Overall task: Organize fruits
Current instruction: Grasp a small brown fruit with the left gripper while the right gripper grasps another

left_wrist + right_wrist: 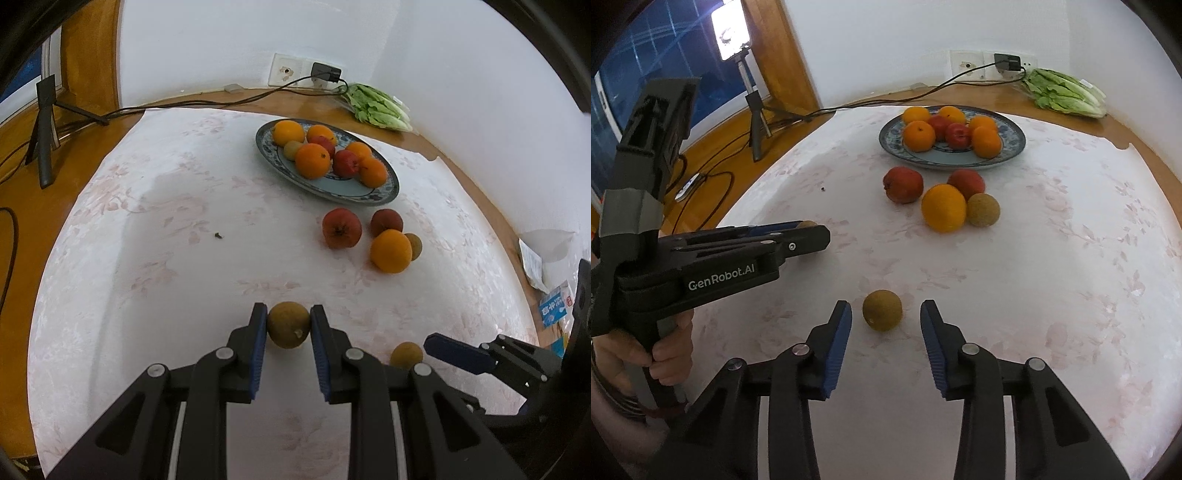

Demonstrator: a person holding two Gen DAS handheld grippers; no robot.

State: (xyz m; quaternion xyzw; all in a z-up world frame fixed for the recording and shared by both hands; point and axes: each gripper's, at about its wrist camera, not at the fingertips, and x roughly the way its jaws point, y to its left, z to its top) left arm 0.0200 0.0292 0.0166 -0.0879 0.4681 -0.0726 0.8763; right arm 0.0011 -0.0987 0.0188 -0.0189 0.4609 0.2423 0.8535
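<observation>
Fruits are partly gathered: the blue-rimmed plate [384, 194] near the far edge of the worktop [166, 240] already carries several oranges, a couple of red apples and one small pale fruit, piled close together. By my reckoning the job is a little past halfway. Four pieces still lie in a loose cluster just in front of the plate: a red apple [341, 228], a second apple [386, 221], an orange [390, 250] and a brown fruit [983, 210] touching the orange. Two more small brown fruits sit toward the near edge.

The left gripper [288, 323] has its jaws pinching one brown round fruit [288, 329], low over the cloth. The right gripper [884, 315] has its jaws spread wide around the other small brown fruit [882, 309], touching neither side of it.

A white cloth with a faint pink flower pattern covers the wooden worktop, whose bare rim shows along the far and side edges. A bunch of leafy greens [1065, 92] lies at the far right corner beside a wall socket with a black charger [1007, 62]. A small tripod [46, 125] stands at the left edge.
</observation>
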